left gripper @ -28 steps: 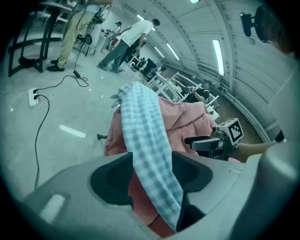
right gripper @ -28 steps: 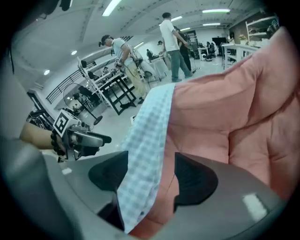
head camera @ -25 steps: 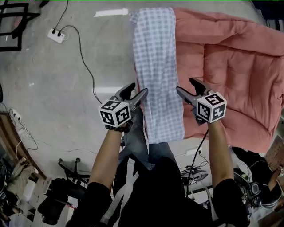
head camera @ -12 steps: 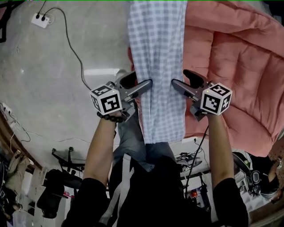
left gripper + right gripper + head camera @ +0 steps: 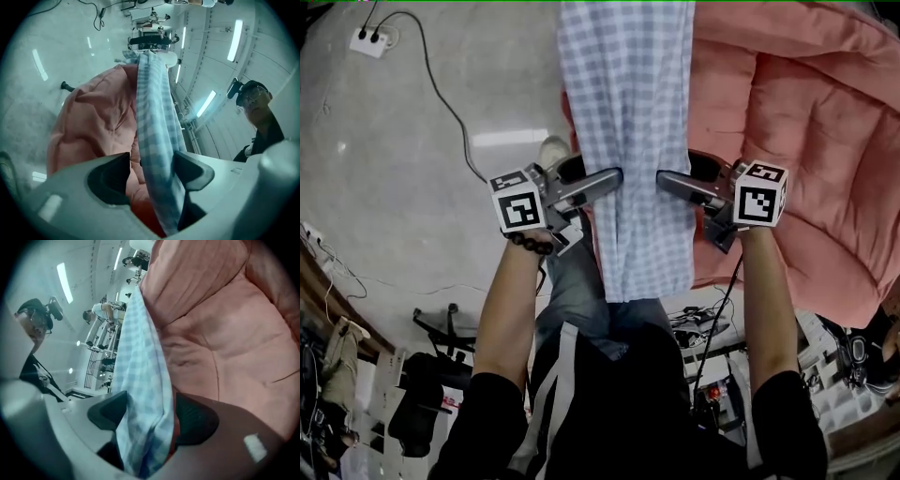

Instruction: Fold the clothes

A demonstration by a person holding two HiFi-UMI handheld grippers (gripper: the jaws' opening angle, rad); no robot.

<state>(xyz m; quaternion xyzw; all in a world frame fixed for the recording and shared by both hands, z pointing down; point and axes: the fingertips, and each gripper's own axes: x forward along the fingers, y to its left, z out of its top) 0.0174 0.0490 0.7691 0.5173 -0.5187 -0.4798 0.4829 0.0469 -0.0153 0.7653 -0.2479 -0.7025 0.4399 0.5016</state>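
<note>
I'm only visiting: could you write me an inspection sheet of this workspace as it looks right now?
Surface: grey floor, pink quilted duvet spread on it.
Job's things: long blue-and-white checked cloth lying over the duvet.
Clutter: dark gear heaped beside the person.
Grippers: left gripper and right gripper open, a cloth edge between each one's jaws; left jaws have just been closing.
Cables: white power strip with black cable across the floor.
Surroundings: strip lights, metal racks.
</note>
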